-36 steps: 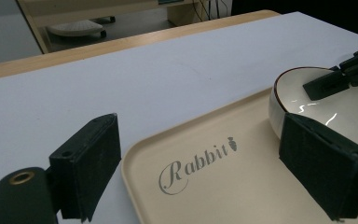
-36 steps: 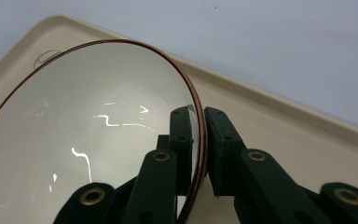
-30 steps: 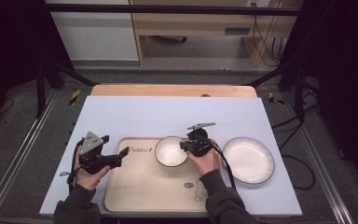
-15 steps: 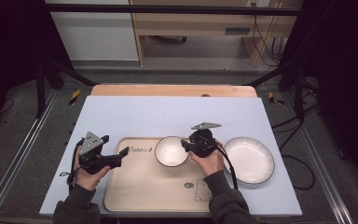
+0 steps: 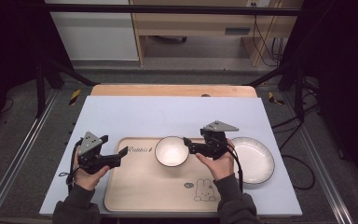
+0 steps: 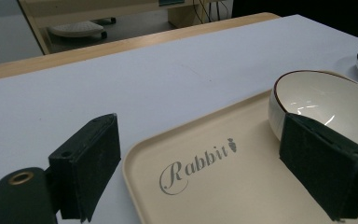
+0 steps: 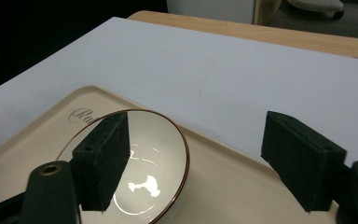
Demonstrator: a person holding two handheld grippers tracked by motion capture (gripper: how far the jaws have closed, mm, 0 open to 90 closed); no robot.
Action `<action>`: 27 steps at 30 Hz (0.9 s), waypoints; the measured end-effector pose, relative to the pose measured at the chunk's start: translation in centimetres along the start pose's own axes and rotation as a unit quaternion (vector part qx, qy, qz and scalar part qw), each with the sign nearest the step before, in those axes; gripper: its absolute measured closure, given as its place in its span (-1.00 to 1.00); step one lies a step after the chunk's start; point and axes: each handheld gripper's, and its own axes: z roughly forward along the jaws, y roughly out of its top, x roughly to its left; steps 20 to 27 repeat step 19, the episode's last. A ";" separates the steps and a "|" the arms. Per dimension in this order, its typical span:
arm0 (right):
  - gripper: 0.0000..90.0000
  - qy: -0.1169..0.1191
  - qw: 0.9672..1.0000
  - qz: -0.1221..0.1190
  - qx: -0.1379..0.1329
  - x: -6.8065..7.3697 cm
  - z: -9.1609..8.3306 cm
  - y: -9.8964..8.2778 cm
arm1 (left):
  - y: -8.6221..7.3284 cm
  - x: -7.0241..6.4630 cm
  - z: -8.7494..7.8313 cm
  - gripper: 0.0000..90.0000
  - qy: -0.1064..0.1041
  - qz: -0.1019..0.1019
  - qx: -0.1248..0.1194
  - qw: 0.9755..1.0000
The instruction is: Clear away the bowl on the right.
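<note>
On the tabletop [image 5: 135, 112], under a pale blue sheet: one beige tray [image 5: 144, 191] printed with "Rabbit" lettering and a small rabbit drawing, one white bowl [image 5: 171, 150] with a dark rim, one white plate [image 5: 256, 158].

Bowl: standing upright inside the tray, near its far edge and about midway along it; empty, glossy inside. Judged as already set down, so the placing step looks done.

Right gripper [image 5: 187, 143]: jaws spread wide, having just been opening, nothing pressed between them. From the right gripper view, bowl [image 7: 140, 163] partly behind the near jaw, its rim lying between the two jaws but free of both pads. Judged as a release just made, with the gripper just beside the bowl's right side.

Left gripper [image 5: 122, 151]: jaws wide apart, empty, hovering over the tray's left far corner beside the lettering. From the left gripper view, tray [image 6: 205, 154] corner between the jaws without contact that can be made out; bowl [image 6: 317, 100] behind the right-hand jaw.

Plate: lying on the sheet off the tray, just past its right edge, beside the person's right hand. Untouched by either gripper.

Remaining, as a judgement: plate likely next for the tray, or the tray itself to be lifted by the left gripper; neither begun.
</note>
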 end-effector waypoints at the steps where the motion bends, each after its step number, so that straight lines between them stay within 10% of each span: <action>1: -0.52 0.000 1.000 -0.002 -0.004 0.0 -0.2 0.0 | 0.0 0.0 0.0 -0.73 0.000 0.000 0.000 1.000; 27: -0.65 -0.010 0.999 -0.027 -0.030 -1.6 -3.4 -1.7 | -0.5 0.7 0.2 -0.72 0.008 -0.009 0.011 1.000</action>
